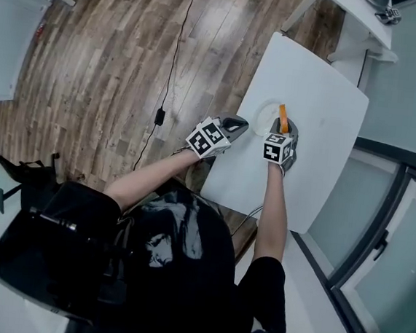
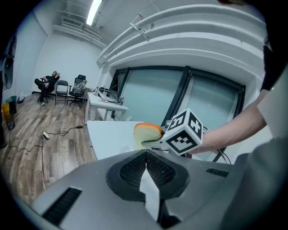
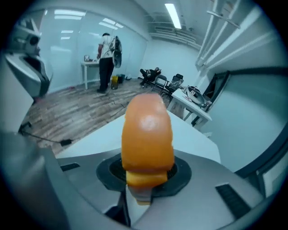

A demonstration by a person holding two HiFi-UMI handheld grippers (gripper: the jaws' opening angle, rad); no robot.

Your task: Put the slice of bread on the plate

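The slice of bread (image 3: 147,134), pale with an orange crust, stands upright between the jaws of my right gripper (image 3: 146,173), which is shut on its lower edge. In the head view the bread (image 1: 283,119) hangs over the white plate (image 1: 261,117), a faint ring on the white table (image 1: 324,100). The right gripper (image 1: 281,131) points away from me over the plate's right side. My left gripper (image 1: 240,124) hovers at the table's left edge beside the plate. Its jaws (image 2: 146,162) are shut with nothing between them. From the left gripper view the bread (image 2: 146,133) shows beside the right gripper's marker cube (image 2: 184,133).
A wooden floor (image 1: 108,65) lies left of the table with a black cable (image 1: 168,85) running across it. More white tables (image 1: 354,15) stand farther off. A glass wall with dark frames (image 1: 385,230) runs along the right. People and chairs (image 2: 54,83) are far across the room.
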